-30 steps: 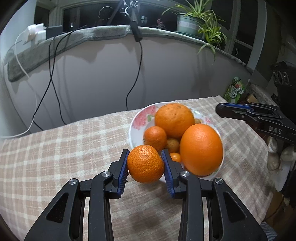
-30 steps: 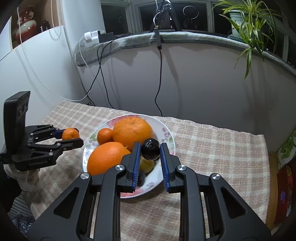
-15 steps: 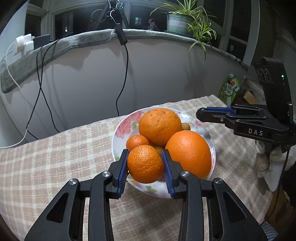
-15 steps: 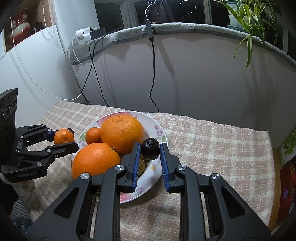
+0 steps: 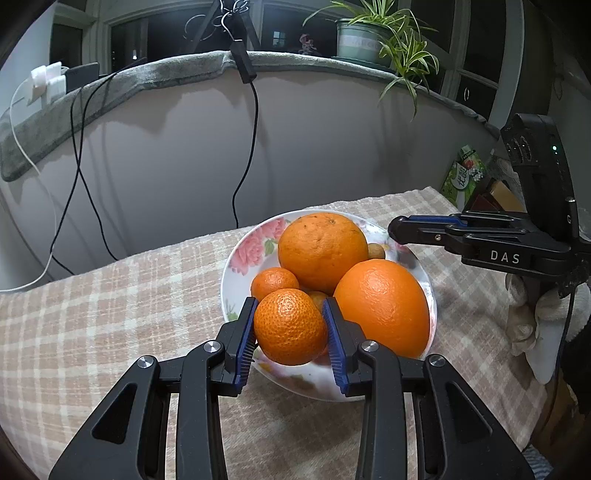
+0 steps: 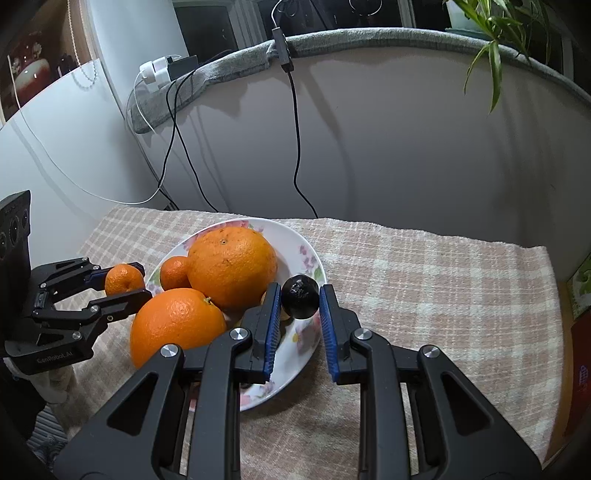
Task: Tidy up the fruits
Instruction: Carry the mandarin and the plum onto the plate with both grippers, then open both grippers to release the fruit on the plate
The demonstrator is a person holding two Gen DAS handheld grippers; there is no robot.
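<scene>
Here both grippers hold fruit over the plate (image 5: pixel 236 258).
Left gripper (image 5: pixel 290 326) clamps a mandarin (image 5: pixel 290 326); right gripper (image 6: pixel 300 301) clamps a dark fruit (image 6: pixel 300 301).

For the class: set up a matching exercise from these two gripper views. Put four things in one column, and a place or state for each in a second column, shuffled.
Things
1. small orange mandarin
2. small dark wrinkled fruit
3. floral white plate
4. potted green spider plant

Places or states
A. on the checked tablecloth
B. on the grey-covered ledge
C. clamped in the left gripper
D. clamped in the right gripper

Pairs: 1-C, 2-D, 3-A, 4-B
</scene>
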